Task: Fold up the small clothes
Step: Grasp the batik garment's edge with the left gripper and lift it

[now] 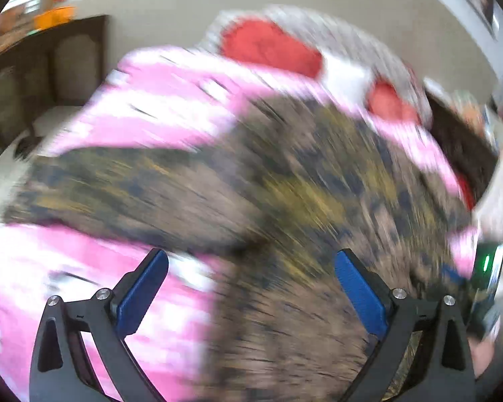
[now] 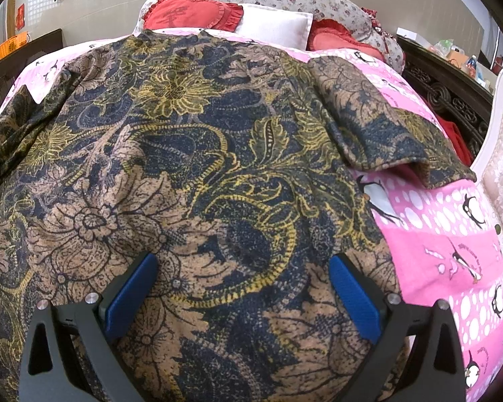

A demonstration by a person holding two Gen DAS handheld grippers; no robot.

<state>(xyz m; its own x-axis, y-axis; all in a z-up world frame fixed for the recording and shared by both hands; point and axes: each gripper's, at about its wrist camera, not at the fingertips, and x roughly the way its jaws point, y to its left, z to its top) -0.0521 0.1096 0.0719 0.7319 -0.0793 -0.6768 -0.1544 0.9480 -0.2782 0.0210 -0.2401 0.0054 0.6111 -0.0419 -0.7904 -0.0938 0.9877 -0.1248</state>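
In the right wrist view we see the shirt (image 2: 198,154), a brown, navy and yellow floral print, spread flat over the pink sheet (image 2: 452,234) and filling the centre and left of the frame, one sleeve (image 2: 385,134) folded at upper right below the red pillows (image 2: 191,13). Our right gripper (image 2: 243,293) stands spread wide at the bottom of the frame with nothing between its blue pads (image 2: 130,298). The left wrist view is heavily blurred, yet the left gripper (image 1: 251,289) is likewise released and empty, over the shirt's edge at lower centre.
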